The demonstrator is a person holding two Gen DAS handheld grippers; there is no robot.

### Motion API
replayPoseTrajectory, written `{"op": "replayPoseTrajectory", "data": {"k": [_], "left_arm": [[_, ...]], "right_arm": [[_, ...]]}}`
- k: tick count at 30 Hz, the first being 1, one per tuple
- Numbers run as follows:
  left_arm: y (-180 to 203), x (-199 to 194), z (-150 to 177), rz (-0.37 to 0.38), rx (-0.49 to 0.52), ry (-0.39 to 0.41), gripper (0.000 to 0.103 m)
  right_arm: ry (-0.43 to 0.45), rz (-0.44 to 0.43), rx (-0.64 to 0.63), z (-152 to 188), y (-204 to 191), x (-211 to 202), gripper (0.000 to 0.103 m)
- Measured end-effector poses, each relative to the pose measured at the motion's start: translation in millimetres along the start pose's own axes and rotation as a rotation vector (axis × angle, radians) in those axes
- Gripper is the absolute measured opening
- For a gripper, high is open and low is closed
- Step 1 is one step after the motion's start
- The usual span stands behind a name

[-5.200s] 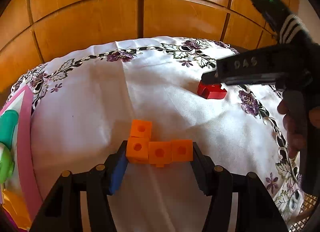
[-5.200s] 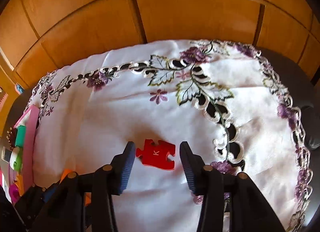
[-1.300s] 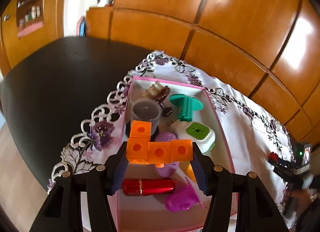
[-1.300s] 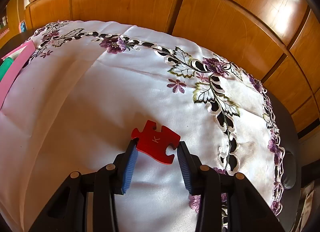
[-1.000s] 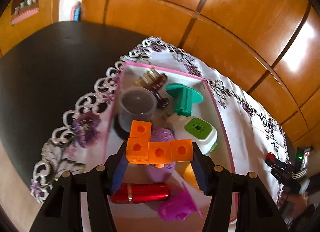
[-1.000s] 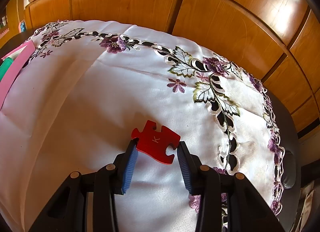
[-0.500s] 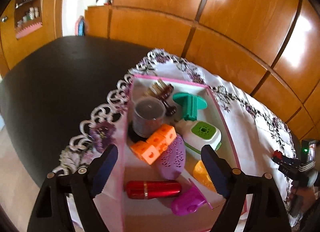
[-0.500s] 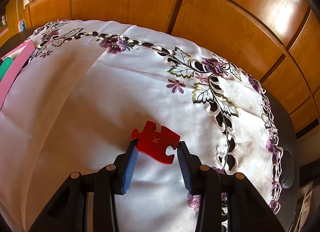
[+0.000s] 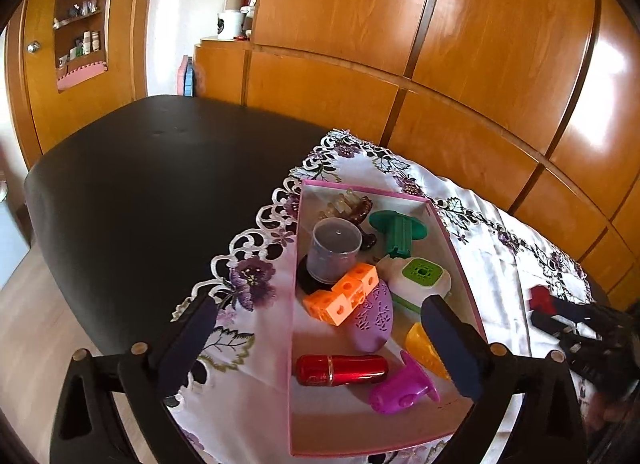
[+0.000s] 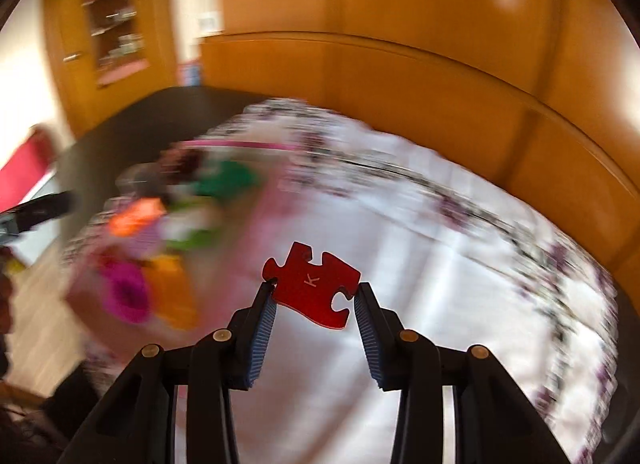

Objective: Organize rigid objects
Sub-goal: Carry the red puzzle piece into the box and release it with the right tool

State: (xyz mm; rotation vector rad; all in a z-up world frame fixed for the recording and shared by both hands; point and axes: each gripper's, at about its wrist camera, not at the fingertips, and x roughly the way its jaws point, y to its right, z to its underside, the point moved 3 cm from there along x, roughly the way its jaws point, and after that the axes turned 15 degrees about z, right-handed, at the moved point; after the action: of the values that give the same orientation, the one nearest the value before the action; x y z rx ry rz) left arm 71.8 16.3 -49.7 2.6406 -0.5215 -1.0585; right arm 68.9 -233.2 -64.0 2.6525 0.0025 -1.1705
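Left claw [image 9: 320, 340] opening wide, nothing between, above pink box [image 9: 460, 260] crowded with toys, orange blocks [image 9: 342, 296] inside. Right claw [image 10: 314, 304] pinches red puzzle piece [image 10: 312, 284] marked "K".

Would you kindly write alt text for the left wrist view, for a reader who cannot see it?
The left gripper, its jaws opening with nothing between them, hangs above a pink box on a floral tablecloth. In the box, an orange block piece leans against a clear cup, among a red tube, a green-topped white gadget and other small toys.

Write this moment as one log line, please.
left tool: opening, empty | orange blocks: in pink box | right tool: holding red puzzle piece
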Motion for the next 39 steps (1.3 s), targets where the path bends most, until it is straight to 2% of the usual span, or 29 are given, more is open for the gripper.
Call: {"op": "replayPoseTrajectory", "data": {"k": [2, 5, 8, 13, 17, 22, 28, 31, 34, 39], "left_arm": [[-1.5, -3.2, -0.5, -0.026, 0.003, 0.007, 0.103], [-4.1, -8.5, -0.9, -0.047, 0.010, 0.013, 0.103], [-3.9, -13.4, -1.3, -0.066, 0.027, 0.031, 0.103], [0.9, -18.4, -0.7, -0.094, 0.054, 0.045, 0.103], [4.8, -23.2, -1.0, -0.107, 0.064, 0.066, 0.103], [7.7, -29.4, -2.0, -0.147, 0.057, 0.094, 0.103], [13.4, -38.8, 1.3, -0.159, 0.047, 0.116, 0.103], [17.2, -43.9, 6.1, -0.170, 0.051, 0.124, 0.103], [18.5, -47.1, 10.3, -0.148, 0.050, 0.132, 0.103], [19.1, -46.3, 16.2, -0.152, 0.038, 0.125, 0.103]], "right_arm": [[-0.024, -0.064, -0.037, -8.7, -37.2, 8.9, 0.040], [-0.092, -0.090, -0.098, -14.5, -71.7, 33.2, 0.040], [-0.150, -0.113, -0.059, -18.3, -79.9, 59.0, 0.040], [-0.160, -0.096, 0.035, -27.5, -76.0, 74.8, 0.041], [-0.177, -0.050, 0.014, -17.4, -79.0, 74.8, 0.042], [-0.101, -0.001, 0.004, -9.4, -81.1, 50.0, 0.046], [0.000, 0.080, 0.083, -1.5, -76.6, 8.4, 0.047], [0.028, 0.120, 0.136, 2.1, -71.6, -6.2, 0.047], [0.043, 0.143, 0.198, 9.9, -65.5, -19.3, 0.047], [0.054, 0.165, 0.207, 22.2, -66.2, -31.2, 0.047]]}}
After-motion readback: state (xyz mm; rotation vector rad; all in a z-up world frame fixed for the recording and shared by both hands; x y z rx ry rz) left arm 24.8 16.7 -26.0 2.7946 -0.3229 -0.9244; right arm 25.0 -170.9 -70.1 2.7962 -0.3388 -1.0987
